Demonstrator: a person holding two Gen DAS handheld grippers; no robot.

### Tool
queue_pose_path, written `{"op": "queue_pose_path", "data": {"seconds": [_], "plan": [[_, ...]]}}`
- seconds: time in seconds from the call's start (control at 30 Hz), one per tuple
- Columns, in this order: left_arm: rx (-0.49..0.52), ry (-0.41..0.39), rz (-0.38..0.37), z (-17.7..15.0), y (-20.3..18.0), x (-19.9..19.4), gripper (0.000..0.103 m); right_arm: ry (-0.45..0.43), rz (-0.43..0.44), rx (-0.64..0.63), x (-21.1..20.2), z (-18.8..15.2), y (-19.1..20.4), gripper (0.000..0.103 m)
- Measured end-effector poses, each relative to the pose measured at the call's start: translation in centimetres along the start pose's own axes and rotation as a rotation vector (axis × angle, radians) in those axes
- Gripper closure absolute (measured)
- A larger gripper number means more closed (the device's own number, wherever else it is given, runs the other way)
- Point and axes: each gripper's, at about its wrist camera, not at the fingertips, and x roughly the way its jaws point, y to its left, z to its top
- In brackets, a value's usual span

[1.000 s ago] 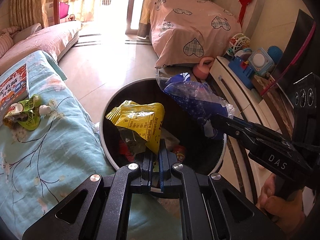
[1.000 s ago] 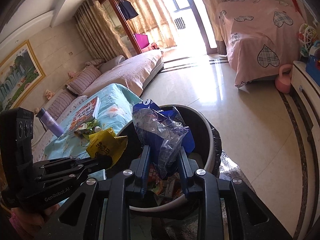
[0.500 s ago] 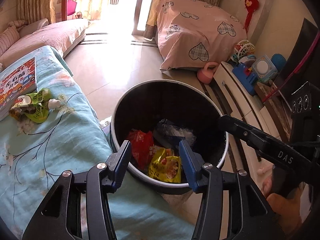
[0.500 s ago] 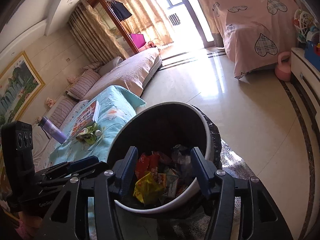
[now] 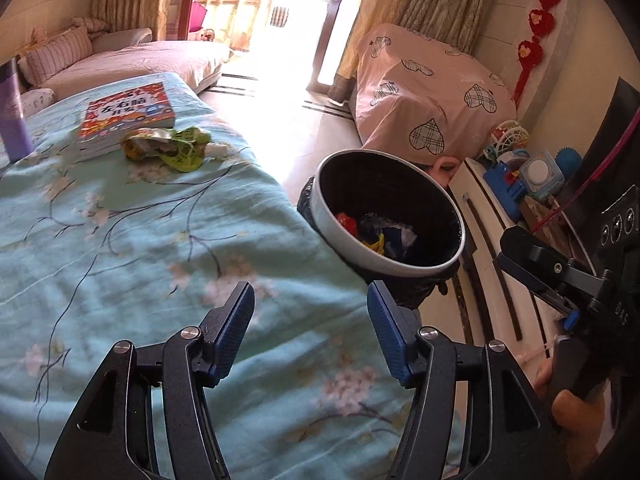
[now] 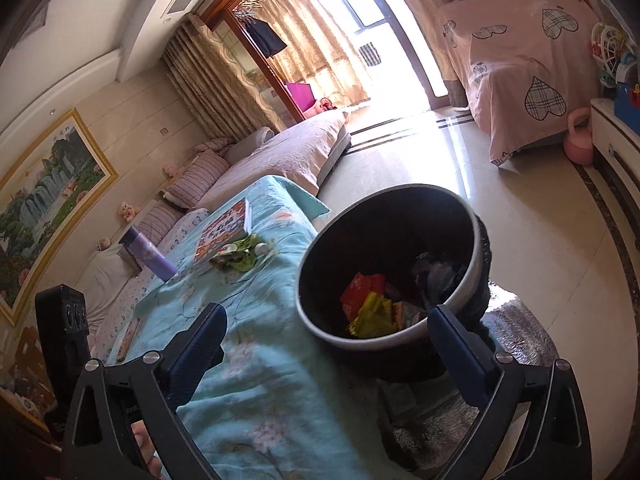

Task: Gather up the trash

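The bin [image 5: 390, 216] stands on the floor against the edge of the tabletop [image 5: 120, 240], likely so wrappers travel only a short way; red, yellow and blue packets already lie in it. The remaining trash [image 5: 168, 148], a crumpled green wrapper, sits at 11 o'clock on the cloth, touching a book [image 5: 128, 114]. The left tool [image 5: 310, 332] hovers level over the cloth, jaws spread and empty. The right tool [image 6: 324, 344] points toward the bin, also wide apart, holding nothing.

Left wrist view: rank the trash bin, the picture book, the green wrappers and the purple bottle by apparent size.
1. trash bin
2. picture book
3. green wrappers
Purple bottle: cut off at the frame edge, so not ranked.
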Motion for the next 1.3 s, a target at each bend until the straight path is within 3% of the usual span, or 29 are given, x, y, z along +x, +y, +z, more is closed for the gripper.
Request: {"op": "queue_pose_path", "data": {"seconds": [0.2,0.33,0.37,0.43,0.5,0.57,0.83,1.3], "plan": [[-0.049,-0.06,0.024,-3.1,2.5,-4.2,0.042,-0.011,0.022,-0.054,-1.2,-3.2,3.6,0.001],[-0.024,-0.151,0.044,-3.6,2.6,-7.8,0.04,-0.078,0.019,-0.15,-3.1,-3.3,7.0,0.001],[-0.012,-0.191,0.055,-3.7,2.5,-9.0,0.037,-0.111,0.015,-0.184,-4.1,-3.1,8.1,0.001],[-0.002,-0.27,0.098,-4.1,2.5,-11.0,0.009,-0.177,0.017,-0.233,-5.8,-2.8,9.8,0.0],[-0.006,-0.351,0.148,-5.0,2.8,-12.6,0.0,-0.241,0.005,-0.286,-7.3,-2.9,11.3,0.0],[0.002,-0.401,0.208,-6.2,3.2,-13.4,0.0,-0.279,-0.015,-0.326,-8.0,-3.5,12.2,0.0],[0.0,-0.427,0.344,-9.4,5.6,-12.9,0.0,-0.296,-0.085,-0.363,-5.5,-7.5,12.3,0.0],[0.017,-0.453,0.453,-12.1,6.0,-13.5,0.0,-0.297,-0.095,-0.375,-4.8,-10.4,12.4,0.0]]}}
